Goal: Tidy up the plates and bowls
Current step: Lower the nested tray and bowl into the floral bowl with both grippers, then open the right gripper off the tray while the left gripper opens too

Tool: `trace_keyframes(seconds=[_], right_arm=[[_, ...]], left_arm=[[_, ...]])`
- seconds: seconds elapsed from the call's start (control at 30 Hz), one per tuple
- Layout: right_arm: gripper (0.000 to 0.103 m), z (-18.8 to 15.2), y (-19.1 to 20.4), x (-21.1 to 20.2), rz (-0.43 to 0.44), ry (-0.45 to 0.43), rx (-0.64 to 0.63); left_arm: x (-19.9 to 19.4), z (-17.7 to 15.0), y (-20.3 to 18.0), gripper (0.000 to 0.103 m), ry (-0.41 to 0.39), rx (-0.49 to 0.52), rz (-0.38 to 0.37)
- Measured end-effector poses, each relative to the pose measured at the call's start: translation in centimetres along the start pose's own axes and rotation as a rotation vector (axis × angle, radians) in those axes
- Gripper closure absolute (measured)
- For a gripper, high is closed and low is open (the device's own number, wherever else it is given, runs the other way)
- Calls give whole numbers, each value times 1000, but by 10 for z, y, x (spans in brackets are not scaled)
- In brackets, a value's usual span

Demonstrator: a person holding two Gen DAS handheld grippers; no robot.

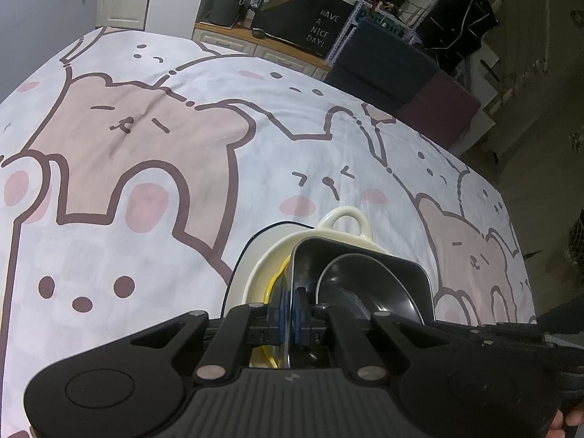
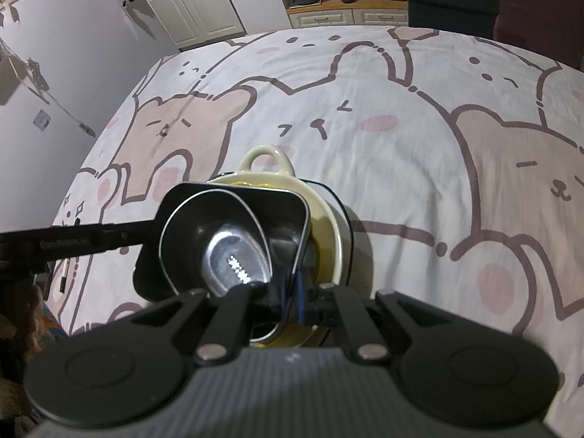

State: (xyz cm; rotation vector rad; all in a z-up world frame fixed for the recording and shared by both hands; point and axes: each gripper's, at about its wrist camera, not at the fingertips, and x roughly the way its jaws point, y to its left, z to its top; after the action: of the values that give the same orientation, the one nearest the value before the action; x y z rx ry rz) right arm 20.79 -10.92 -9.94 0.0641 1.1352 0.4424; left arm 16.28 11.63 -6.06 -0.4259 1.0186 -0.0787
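Note:
A black square bowl sits nested in a cream dish with a loop handle, which rests on a white plate with a dark rim. A smaller round black bowl lies inside the square bowl. A yellow rim shows under it. My left gripper is shut on the square bowl's near wall. In the right wrist view the same stack shows: square bowl, cream dish, round bowl. My right gripper is shut on the square bowl's right wall. The left gripper's arm reaches in from the left.
The stack stands on a table covered by a cartoon-bear cloth. Dark and maroon chairs stand beyond the far edge. A wooden counter with a black sign and a grey bin is behind. A wall lies left.

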Motion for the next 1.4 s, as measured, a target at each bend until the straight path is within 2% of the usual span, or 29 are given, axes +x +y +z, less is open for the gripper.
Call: trace_keyframes(seconds=[0.93, 1.13, 1.23, 1.27, 1.3, 1.33, 1.37, 1.4], right_arm=[[93, 1, -3, -17, 19, -44, 21], [93, 1, -2, -18, 20, -49, 18], [93, 1, -2, -20, 20, -62, 16], [91, 1, -2, -22, 18, -69, 18], [84, 1, -2, -24, 18, -78, 20], [72, 0, -2, -27, 14, -91, 19], [65, 0, 0, -31, 8, -108, 14], [50, -1, 0, -33, 4, -122, 12]], left_arm=[[-10, -1, -1, 96, -14, 14, -16], [-12, -2, -2, 90, -16, 25, -16], [-17, -2, -5, 80, -28, 45, -16], [-19, -2, -5, 78, -34, 50, -17], [-22, -3, -6, 72, -42, 55, -18], [-25, -4, -6, 69, -52, 62, -15], [-28, -5, -7, 62, -61, 66, -13], [-31, -6, -7, 53, -69, 72, -11]])
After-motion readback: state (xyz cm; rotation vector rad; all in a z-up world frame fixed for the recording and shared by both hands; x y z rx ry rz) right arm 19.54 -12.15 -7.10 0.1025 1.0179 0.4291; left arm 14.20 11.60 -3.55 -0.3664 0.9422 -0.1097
